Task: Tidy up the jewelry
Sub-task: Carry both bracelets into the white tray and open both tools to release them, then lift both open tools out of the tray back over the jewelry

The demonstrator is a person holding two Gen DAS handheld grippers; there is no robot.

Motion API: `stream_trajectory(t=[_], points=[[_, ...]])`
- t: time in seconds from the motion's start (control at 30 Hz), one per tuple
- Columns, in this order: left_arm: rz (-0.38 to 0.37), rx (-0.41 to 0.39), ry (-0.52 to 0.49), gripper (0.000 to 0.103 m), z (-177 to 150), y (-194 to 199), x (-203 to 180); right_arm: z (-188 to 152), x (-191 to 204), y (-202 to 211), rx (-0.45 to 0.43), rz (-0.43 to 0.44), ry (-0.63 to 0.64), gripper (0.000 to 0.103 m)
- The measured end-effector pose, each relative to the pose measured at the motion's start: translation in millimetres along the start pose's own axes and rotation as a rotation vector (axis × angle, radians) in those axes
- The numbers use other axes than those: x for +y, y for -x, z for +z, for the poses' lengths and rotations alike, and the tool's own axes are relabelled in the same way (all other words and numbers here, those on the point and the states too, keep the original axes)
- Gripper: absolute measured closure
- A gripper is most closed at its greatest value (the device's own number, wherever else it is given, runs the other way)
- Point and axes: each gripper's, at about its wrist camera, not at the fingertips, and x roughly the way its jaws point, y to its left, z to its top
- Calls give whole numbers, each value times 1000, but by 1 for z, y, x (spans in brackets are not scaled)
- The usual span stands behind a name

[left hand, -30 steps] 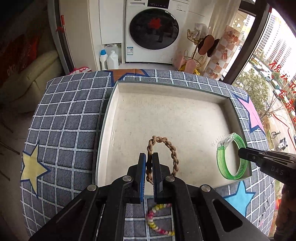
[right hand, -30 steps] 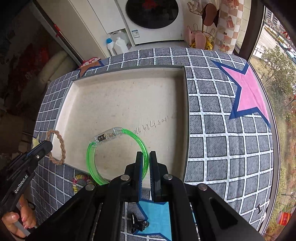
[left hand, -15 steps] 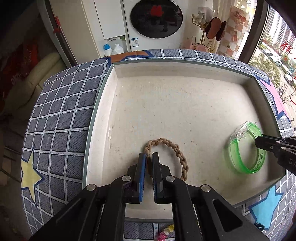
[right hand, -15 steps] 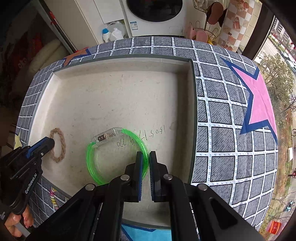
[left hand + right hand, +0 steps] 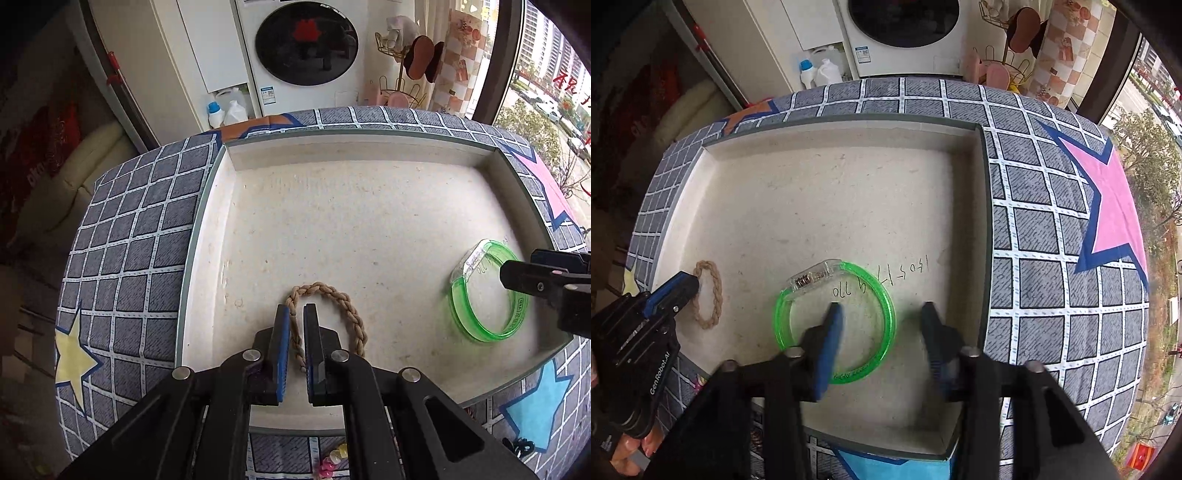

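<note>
Both bracelets lie on the floor of the shallow cream tray that sits on the checked cloth. The left gripper has its jaws slightly parted around one side of the braided rope bracelet, which looks slack between the pads rather than pinched, so I judge it let go or nearly so. The right gripper is spread wide, one finger inside the green plastic bangle and one outside, gripping nothing. The rope loop looks light and floppy; it would sag if lifted, so take it across the braid. The bangle seems rigid and smooth (likely slippery); pinch its band, away from the clear clasp
</note>
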Motion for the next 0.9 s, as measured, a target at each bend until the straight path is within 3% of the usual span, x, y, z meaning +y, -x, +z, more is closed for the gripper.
stream_trajectory(t=[0.27, 0.3, 0.33, 0.37, 0.43, 0.6, 0.67, 0.87, 0.9], points=[[-45, -45, 15, 83, -1, 24, 3, 3, -6, 36, -86, 89, -92, 43], [-56, -50, 23, 66, -2, 28, 4, 1, -5, 41, -95, 96, -94, 42], [-59, -56, 36, 6, -2, 32, 6, 0, -5, 46, -101, 101, -96, 42], [-37, -85, 56, 0, -3, 39, 9, -3, -3, 50, -106, 108, -99, 42], [-19, -133, 73, 0, 1, 49, 13, -9, -2, 58, -111, 125, -103, 38], [-23, -139, 82, 0, 4, 65, 24, -28, 0, 76, -129, 155, -117, 23], [-20, -141, 87, 0, -1, 72, 30, -38, -1, 81, -129, 166, -130, 23], [9, -77, 99, 0, -38, 79, 53, -66, -5, 89, -102, 179, -150, 20], [6, -66, 100, 0, -47, 81, 56, -71, -6, 90, -100, 183, -150, 10]])
